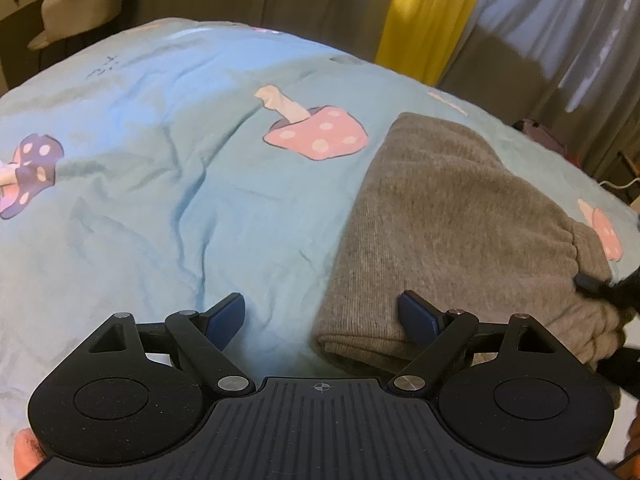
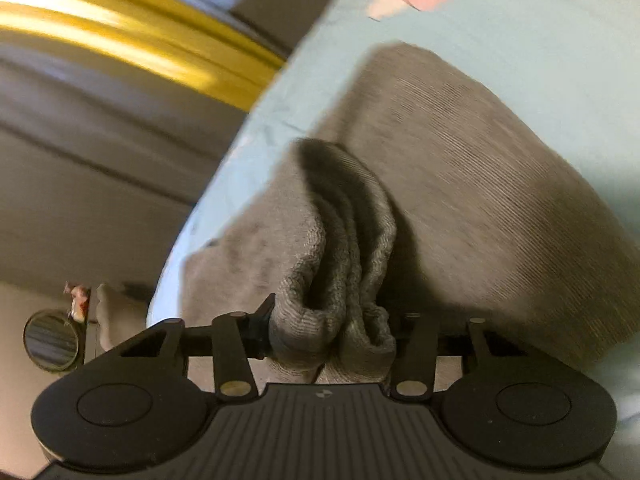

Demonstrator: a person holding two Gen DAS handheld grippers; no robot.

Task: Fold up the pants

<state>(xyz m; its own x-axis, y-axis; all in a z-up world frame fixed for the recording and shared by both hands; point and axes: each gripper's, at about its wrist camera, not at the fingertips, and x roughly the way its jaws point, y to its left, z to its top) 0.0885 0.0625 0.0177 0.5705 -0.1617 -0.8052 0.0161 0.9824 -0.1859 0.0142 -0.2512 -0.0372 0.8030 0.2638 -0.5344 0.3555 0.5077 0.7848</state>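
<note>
One pants (image 1: 452,216), two tools, three mushroom prints, one chair (image 1: 76,4).

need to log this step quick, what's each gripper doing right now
left gripper: open, holding nothing, hovering at the folded edge of the grey pants.
right gripper: closed on a bunched handful of the grey pants.

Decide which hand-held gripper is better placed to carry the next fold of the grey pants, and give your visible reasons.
Right. The right hand-held gripper already clamps a bunched edge of the grey pants, so it can likely carry that edge over. The left hand-held gripper stands open and empty beside the folded corner.
</note>
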